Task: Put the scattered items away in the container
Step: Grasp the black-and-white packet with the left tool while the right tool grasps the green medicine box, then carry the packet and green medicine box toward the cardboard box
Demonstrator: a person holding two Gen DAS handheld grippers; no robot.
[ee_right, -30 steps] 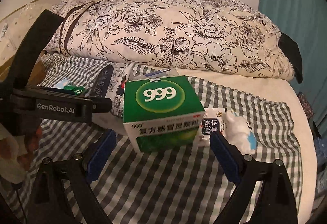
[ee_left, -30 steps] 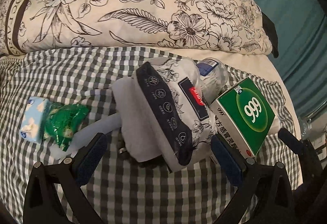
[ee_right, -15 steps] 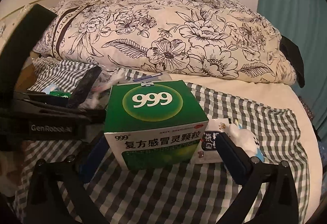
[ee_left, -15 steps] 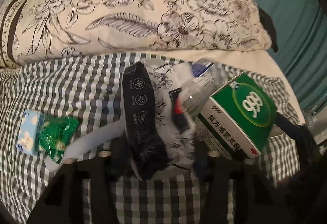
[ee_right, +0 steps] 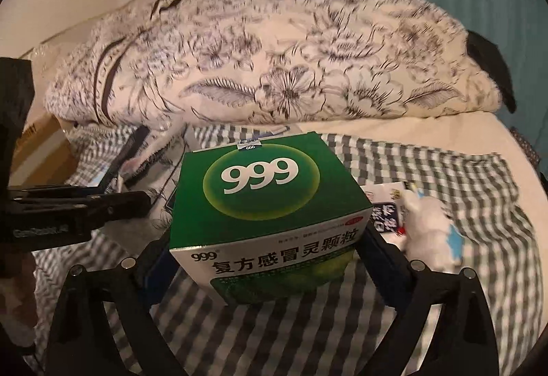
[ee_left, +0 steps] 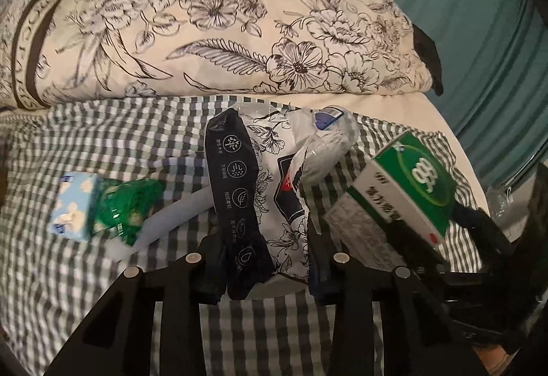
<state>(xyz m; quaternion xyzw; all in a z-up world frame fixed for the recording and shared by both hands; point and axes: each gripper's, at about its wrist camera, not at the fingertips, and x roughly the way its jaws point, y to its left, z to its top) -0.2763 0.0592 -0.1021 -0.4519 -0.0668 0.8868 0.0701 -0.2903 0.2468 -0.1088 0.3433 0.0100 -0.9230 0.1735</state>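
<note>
My left gripper [ee_left: 265,259] is shut on a black-and-white floral packet [ee_left: 260,191], squeezing its near end above the checked cloth [ee_left: 102,136]. A clear plastic bottle [ee_left: 328,139] lies against the packet's far right side. My right gripper [ee_right: 270,259] is shut on the green 999 medicine box [ee_right: 267,204], one finger on each side; the box also shows in the left wrist view [ee_left: 407,191]. A light blue tissue pack [ee_left: 70,201] and a green wrapper [ee_left: 126,204] lie at the left. No container is in view.
A large floral pillow [ee_left: 205,26] lies across the back. A small white carton [ee_right: 387,208] and a white plush toy [ee_right: 431,235] lie right of the box. A teal curtain [ee_left: 479,16] hangs at the right. The left gripper [ee_right: 78,211] appears at the right wrist view's left.
Both grippers went from open to shut: the left closed on the floral packet and pinched it narrow, the right moved forward and closed on the green box.
</note>
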